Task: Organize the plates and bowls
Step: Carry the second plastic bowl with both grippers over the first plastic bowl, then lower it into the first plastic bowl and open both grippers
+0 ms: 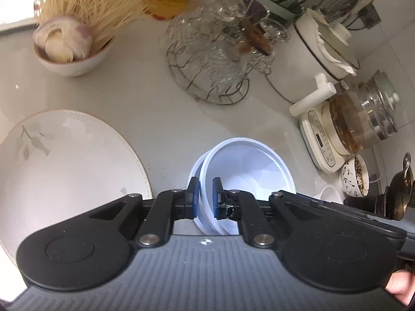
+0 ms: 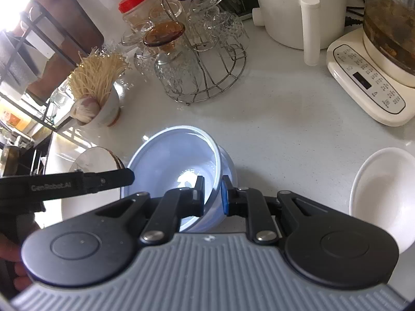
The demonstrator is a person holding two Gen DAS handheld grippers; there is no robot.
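A pale countertop [image 2: 285,119] fills both views. On it, at the left, lies a large white plate [image 1: 72,165] with a leaf print; a plain white bowl [image 2: 384,197] sits at the right. Between them, near the front edge, two nested light-blue bowls [image 1: 246,165] are clamped at the rim from both sides: the left gripper [image 1: 206,198] and the right gripper [image 2: 212,194] are each closed on a rim.

Black linkage tool [image 1: 206,198] with silver pivot screws, blue pads, ribbed grey housing, second tool [image 2: 212,194] alike
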